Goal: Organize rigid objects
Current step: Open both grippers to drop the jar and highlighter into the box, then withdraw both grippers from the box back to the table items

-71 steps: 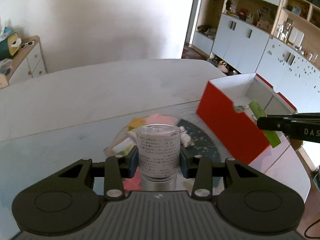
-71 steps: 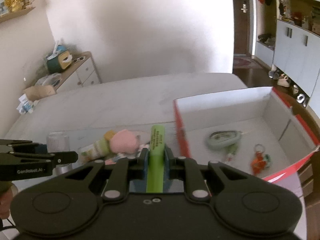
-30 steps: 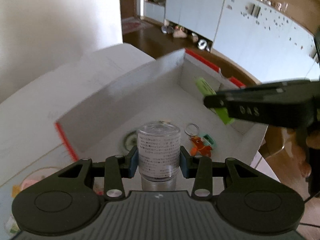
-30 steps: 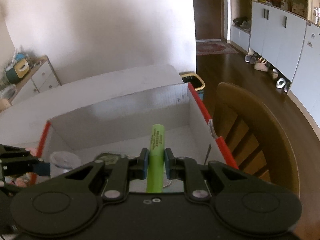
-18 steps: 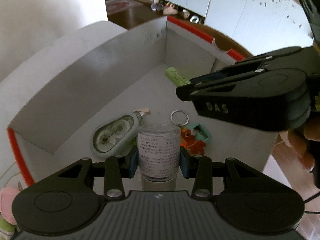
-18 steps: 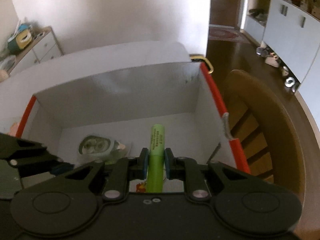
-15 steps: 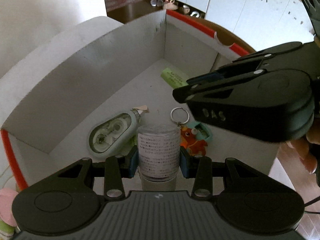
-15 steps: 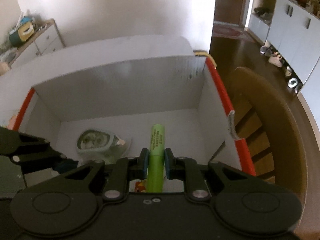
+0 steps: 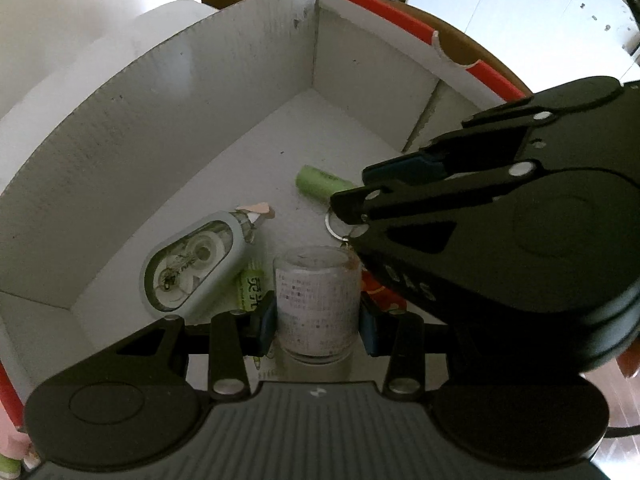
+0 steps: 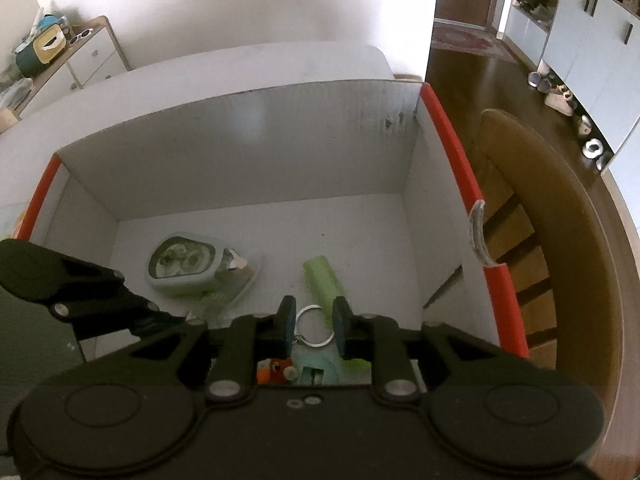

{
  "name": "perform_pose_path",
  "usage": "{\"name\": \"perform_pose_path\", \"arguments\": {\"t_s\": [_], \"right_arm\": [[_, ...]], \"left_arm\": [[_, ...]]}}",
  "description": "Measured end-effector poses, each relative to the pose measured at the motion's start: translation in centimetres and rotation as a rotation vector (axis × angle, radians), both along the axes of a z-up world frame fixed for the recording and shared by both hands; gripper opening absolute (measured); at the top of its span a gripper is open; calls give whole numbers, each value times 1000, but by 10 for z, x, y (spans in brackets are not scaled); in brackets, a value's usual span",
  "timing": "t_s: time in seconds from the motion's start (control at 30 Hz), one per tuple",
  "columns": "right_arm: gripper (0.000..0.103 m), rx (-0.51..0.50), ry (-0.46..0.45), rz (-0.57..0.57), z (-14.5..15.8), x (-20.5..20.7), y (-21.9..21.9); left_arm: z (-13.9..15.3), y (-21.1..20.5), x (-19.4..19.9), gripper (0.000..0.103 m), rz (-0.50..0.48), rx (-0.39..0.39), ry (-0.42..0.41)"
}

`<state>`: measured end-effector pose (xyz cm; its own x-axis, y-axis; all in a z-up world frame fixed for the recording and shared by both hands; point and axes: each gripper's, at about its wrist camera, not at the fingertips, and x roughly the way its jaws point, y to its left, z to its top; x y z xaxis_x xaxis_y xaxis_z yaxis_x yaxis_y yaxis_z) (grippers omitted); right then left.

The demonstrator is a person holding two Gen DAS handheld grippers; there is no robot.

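One cardboard box (image 10: 240, 144) with red edges holds one green highlighter (image 10: 324, 280), one oval correction-tape dispenser (image 10: 182, 266) and one keyring with an orange charm (image 10: 314, 326). The left hand-held gripper (image 9: 316, 314), low inside the box, is clamped on one clear labelled bottle (image 9: 316, 300) standing upright. The right hand-held gripper (image 10: 312, 328) angles down over the keyring, fingers parted and empty, while the highlighter lies flat on the box floor just beyond them, its long axis pointing toward the far wall.
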<state>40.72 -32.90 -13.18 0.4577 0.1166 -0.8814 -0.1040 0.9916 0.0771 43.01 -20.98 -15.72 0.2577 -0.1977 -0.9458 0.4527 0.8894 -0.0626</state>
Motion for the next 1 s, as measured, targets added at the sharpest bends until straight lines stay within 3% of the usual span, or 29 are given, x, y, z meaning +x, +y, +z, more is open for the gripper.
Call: {"name": "perform_pose_path", "arguments": {"t_s": [0.2,0.57,1.0], "right_arm": [[25,5,-10,-20,2,-2,-6],[33,26,-55,-23,21,-18,-5],[41,63,-125,-5,57,-48,14]], "left_arm": [[0,3,-2,41,29,-11,10],[24,19,-13,45,74,-50,-53],[69,52,-47,45,137,-108,-191]]}}
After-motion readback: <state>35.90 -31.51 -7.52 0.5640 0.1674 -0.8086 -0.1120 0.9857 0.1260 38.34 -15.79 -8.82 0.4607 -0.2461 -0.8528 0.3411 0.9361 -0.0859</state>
